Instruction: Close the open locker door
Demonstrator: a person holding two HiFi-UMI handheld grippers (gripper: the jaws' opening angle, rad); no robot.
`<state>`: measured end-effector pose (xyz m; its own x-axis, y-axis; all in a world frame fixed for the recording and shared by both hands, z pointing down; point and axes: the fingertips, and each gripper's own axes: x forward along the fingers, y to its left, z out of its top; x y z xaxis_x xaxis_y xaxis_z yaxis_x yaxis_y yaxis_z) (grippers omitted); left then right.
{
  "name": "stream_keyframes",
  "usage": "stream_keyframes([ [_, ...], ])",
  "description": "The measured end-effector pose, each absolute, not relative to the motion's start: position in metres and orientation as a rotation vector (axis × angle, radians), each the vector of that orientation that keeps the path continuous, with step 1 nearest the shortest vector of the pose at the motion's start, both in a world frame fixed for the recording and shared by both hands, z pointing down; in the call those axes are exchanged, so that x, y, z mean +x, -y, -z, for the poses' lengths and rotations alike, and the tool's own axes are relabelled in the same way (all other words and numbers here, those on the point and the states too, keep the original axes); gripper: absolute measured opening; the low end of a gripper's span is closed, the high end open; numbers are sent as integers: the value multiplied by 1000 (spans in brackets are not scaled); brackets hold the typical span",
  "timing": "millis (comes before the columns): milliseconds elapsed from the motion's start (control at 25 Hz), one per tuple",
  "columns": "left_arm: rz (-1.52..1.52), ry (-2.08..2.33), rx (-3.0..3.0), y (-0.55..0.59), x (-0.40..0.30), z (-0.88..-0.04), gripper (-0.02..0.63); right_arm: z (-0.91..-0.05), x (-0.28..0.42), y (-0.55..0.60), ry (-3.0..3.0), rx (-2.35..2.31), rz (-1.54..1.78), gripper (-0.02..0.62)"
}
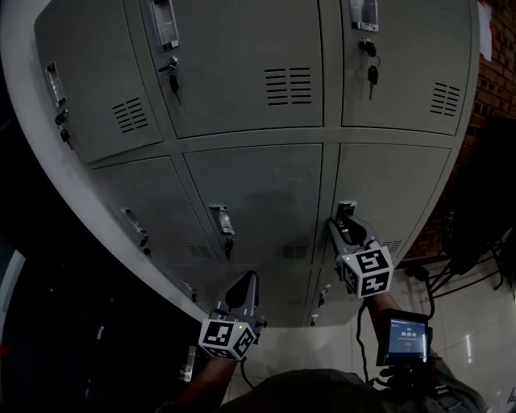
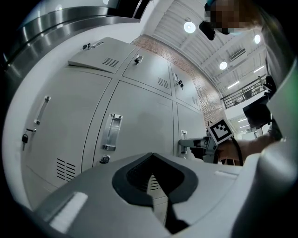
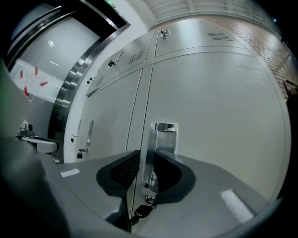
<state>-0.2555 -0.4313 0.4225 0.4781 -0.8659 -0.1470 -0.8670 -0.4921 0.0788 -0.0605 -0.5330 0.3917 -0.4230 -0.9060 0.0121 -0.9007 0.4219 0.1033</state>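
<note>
Seemingly the locker door (image 3: 219, 116) sits flush, with the right gripper (image 3: 146, 155) narrowly parted astride its handle (image 3: 163, 135) — pressing home or letting go. The left gripper (image 2: 151, 158) is pinched together, empty.

Head view: top handles (image 1: 165, 20) cut by upper edge. Bottom lockers (image 1: 282, 290) partly behind left gripper (image 1: 250, 278) and right gripper (image 1: 343, 218). Far left too dark to read. Screen (image 1: 407, 335) print too small. Person (image 1: 322, 395) cut by lower edge.

Right gripper view: handle (image 3: 163, 135) lower part hidden behind gripper's right pad. Key (image 3: 139, 211) half hidden under jaws. Sheet (image 3: 30, 79) with red marks, unreadable, cut by left edge.
</note>
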Motion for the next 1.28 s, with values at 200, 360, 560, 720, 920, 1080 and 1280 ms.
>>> stream_keyframes([
  [200, -248, -1578, -2706, 436, -250, -423, 2, -391, -61, 532, 2622, 1627, 114, 101],
  [360, -241, -1574, -2714, 436, -247, -421, 2, -392, -59, 533, 2635, 1632, 92, 100],
  [560, -243, -1578, -2709, 435, -247, -427, 2, -392, -59, 534, 2652, 1636, 93, 100],
  [720, -234, -1585, -2708, 428, -247, -424, 2, -393, -59, 533, 2656, 1638, 82, 100],
  [920, -240, -1595, -2694, 424, -251, -422, 2, -390, -59, 531, 2668, 1637, 80, 101],
  [1080, -244, -1597, -2691, 418, -248, -419, 2, -388, -56, 529, 2668, 1647, 89, 101],
  [1280, -251, -1585, -2689, 412, -245, -422, 2, -389, -51, 525, 2662, 1657, 84, 115],
])
